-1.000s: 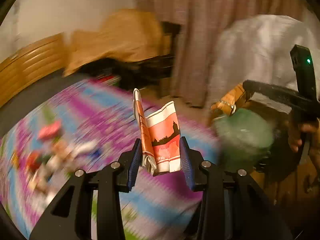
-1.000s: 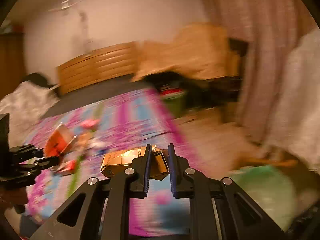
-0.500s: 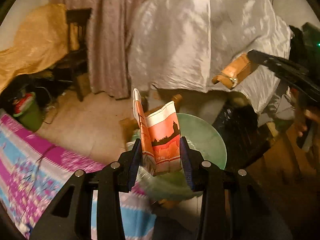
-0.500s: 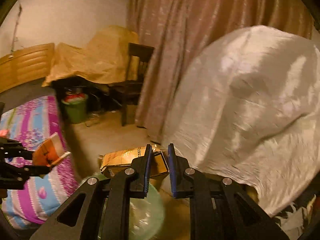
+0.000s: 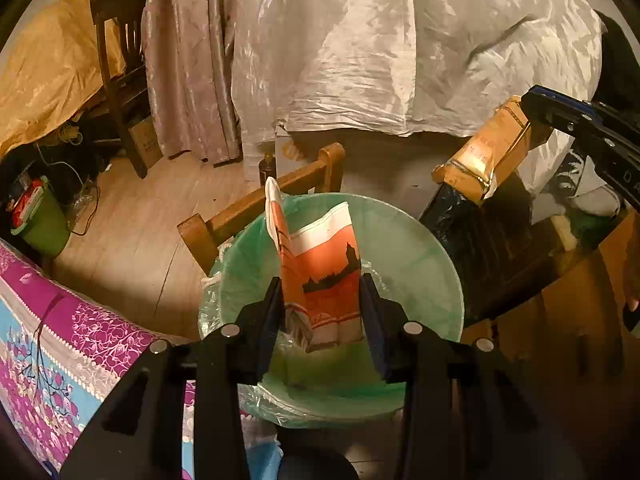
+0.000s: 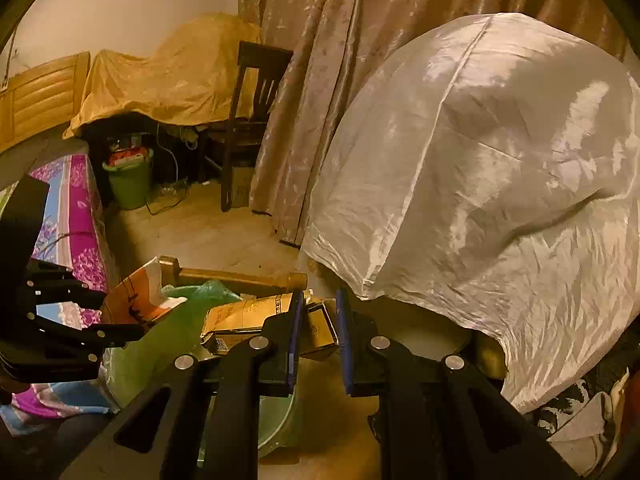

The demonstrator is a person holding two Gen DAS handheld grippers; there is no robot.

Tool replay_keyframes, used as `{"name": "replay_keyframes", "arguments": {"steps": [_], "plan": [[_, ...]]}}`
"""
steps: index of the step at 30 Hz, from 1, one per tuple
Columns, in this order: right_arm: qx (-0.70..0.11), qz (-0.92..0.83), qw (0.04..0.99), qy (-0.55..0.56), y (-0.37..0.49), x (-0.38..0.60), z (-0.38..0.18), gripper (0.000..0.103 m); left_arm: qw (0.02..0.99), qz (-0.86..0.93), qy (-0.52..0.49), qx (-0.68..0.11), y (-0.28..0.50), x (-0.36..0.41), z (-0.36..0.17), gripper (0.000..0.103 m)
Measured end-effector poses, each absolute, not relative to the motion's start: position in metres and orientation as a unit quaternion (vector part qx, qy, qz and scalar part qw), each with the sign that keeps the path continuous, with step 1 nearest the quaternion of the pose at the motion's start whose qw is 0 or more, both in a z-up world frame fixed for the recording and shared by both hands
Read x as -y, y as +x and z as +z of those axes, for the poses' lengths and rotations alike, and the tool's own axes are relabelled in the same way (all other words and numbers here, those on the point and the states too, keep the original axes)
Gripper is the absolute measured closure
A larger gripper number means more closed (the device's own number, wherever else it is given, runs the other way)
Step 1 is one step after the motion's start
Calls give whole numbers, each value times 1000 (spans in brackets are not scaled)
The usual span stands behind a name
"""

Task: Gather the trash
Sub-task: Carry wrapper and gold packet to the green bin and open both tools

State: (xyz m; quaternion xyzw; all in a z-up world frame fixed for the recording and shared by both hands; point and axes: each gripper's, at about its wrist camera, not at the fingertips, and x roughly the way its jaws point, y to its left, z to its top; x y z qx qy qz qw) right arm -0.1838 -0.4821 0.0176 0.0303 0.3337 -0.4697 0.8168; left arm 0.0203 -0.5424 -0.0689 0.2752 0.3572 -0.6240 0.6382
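Directly below the left gripper [image 5: 322, 300], clamped on an upright orange wrapper [image 5: 320, 276], gapes the green-lined bin [image 5: 416, 248]; the right gripper [image 6: 317, 336], pinching a brown carton [image 6: 248, 314], hangs beside its rim.

2 wrist views, near green bin [image 5: 420, 248]

Two grippers: left gripper [image 5: 320, 312], right gripper [image 6: 318, 332]. Two pieces of trash: one orange wrapper [image 5: 320, 276], one flattened brown carton [image 6: 248, 316]. Two bins: one green-lined bin [image 5: 416, 248], one small green bucket [image 6: 130, 184]. One dark chair [image 6: 248, 120]. One white sheet [image 6: 500, 168].
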Motion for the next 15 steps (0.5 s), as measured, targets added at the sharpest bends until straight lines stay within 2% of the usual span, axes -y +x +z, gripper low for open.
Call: {"name": "replay_keyframes", "arguments": {"steps": [12, 13, 15], "plan": [[-359, -445, 820, 14, -158, 479, 3, 84, 647, -614, 279, -355, 18, 547, -69, 63], [-367, -443, 818, 13, -154, 479, 0, 84, 649, -611, 279, -357, 18, 548, -69, 51], [-363, -445, 818, 13, -153, 479, -2, 66, 653, -606, 272, -363, 21, 547, -70, 36]]}}
